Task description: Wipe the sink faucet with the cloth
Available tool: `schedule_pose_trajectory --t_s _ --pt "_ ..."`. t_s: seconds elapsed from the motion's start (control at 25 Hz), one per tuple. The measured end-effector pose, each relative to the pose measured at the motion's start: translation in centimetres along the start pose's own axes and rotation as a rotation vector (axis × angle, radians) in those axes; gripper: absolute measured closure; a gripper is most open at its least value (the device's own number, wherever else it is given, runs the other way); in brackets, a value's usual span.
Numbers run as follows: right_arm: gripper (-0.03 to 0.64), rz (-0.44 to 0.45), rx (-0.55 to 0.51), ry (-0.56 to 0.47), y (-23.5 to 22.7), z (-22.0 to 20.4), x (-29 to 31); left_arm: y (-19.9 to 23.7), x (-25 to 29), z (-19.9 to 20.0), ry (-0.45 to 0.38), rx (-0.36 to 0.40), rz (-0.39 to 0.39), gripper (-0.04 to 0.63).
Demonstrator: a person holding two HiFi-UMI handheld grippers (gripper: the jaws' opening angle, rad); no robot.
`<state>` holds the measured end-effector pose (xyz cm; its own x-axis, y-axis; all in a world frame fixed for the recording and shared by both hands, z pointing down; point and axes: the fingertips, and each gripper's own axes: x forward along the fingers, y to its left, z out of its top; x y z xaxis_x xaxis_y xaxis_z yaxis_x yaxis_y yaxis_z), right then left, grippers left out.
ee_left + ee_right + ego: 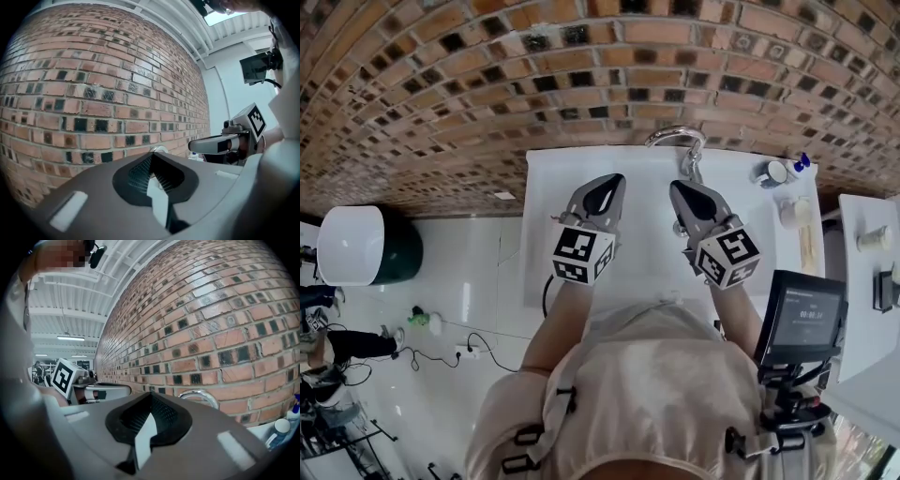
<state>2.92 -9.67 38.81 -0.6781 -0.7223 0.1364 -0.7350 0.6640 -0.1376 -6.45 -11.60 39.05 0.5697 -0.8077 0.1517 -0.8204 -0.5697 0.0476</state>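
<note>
The chrome faucet (pixel 677 139) arched from the brick wall (pixel 487 84) just ahead of the right claw (pixel 678 189), farther from the left claw (pixel 615 183); both claws were pressed together, empty.

Bright even light, strong fisheye curvature, dark vignetted corners

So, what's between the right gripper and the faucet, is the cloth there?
No. In the head view only a short bare stretch of white sink lies between the right gripper and the faucet; no cloth shows in any view.
</note>
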Motion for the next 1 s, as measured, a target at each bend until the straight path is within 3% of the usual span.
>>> schedule_pose_trajectory --t_s 0.76,1.0 --pt "0.624 0.013 -0.082 -0.029 0.9 1.3 -2.1 -2.4 0.2 0.2 -0.016 -0.001 -0.027 0.592" --pt "0.624 0.004 -0.090 -0.036 0.7 1.3 -2.6 -3.0 0.4 0.7 -0.045 -0.056 -0.052 0.592"
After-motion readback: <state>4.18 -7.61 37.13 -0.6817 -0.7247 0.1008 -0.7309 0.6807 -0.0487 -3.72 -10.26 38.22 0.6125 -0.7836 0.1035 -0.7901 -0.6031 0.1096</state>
